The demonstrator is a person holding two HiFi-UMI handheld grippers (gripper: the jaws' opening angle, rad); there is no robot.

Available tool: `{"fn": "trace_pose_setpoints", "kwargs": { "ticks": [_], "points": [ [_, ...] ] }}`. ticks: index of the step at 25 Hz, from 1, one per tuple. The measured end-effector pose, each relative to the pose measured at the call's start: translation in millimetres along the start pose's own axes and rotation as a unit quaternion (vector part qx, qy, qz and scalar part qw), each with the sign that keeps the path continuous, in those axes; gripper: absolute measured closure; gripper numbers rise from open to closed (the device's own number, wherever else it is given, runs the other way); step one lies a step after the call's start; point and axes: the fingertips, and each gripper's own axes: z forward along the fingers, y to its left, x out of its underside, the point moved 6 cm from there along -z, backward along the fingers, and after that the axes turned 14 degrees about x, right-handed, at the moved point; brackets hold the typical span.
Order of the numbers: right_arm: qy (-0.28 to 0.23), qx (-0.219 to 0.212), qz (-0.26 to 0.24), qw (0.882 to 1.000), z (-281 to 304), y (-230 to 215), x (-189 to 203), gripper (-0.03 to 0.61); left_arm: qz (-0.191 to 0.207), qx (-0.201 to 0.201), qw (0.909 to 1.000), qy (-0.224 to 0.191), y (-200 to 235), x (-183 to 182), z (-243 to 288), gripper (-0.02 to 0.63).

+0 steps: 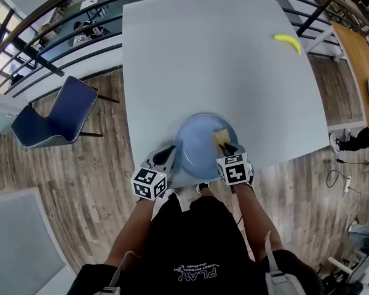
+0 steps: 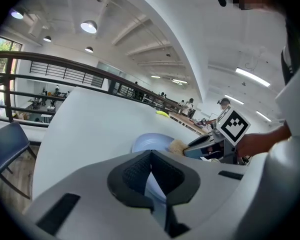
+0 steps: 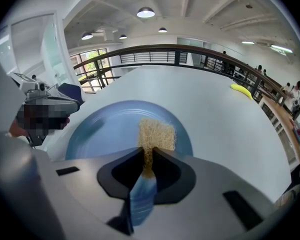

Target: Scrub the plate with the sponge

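Across the upper middle of the head view spreads the pale grey counter [image 1: 221, 54], the largest thing we see. A wooden floor [image 1: 80, 183] lies to its left and below it, and a dark railing [image 1: 61, 17] runs past its far side. At the left of that frame a blue chair [image 1: 55, 118] stands on the floor, apart from the counter.

Low in the middle of the frame, at the counter's near edge, we find the round blue plate [image 1: 194, 146]. We cannot tell whether it lies flat or is tipped up.

The left tool [image 2: 151, 164] comes in at the plate's left side. In the left gripper view its dark pads are closed on the plate's rim, and a pale blue strip of the plate runs down between them.

The right tool [image 3: 148, 156] reaches in from the plate's lower right. In the right gripper view its jaws are clamped on the sponge [image 3: 156, 134], a tan, fibrous pad. The sponge sticks out past the jaw tips over the right half of the plate's face, and as far as we can tell it touches that face.

At the upper right of the head view a yellow banana [image 1: 287, 42] lies on the counter, well apart from the plate.
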Motion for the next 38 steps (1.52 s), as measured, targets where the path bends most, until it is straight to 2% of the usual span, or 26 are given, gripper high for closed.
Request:
{"fn": "trace_pose_setpoints", "kwargs": {
  "ticks": [6, 12, 17, 25, 32, 38],
  "points": [
    [-0.005, -0.046, -0.016, 0.999, -10.4, 23.4, -5.2, 0.519, -0.005, -0.018, 0.9998, 0.006, 2.2, 13.5, -17.1, 0.601],
    [-0.004, -0.091, -0.05, 0.995, -21.9, 66.0, -3.5, 0.519, 0.025, -0.028, 0.9992, 0.016, -2.5, 17.8, -31.2, 0.601],
    [0.006, -0.117, -0.065, 0.991, -25.9, 96.8, 2.6, 0.52, 0.024, -0.026, 0.9993, 0.013, -7.4, 21.4, -45.6, 0.601],
    [0.021, -0.128, -0.092, 0.987, -29.6, 116.0, 12.6, 0.52, 0.019, -0.019, 0.9996, 0.009, -16.7, 26.7, -57.6, 0.601],
    [0.026, -0.109, -0.104, 0.988, -34.1, 107.0, 21.3, 0.518, 0.039, -0.013, 0.9992, 0.001, -14.8, 17.0, -63.7, 0.601],
    [0.028, -0.093, -0.105, 0.99, -35.6, 96.9, 25.7, 0.52, 0.064, -0.005, 0.9979, 0.013, -16.3, 9.4, -47.6, 0.601]
  ]
}}
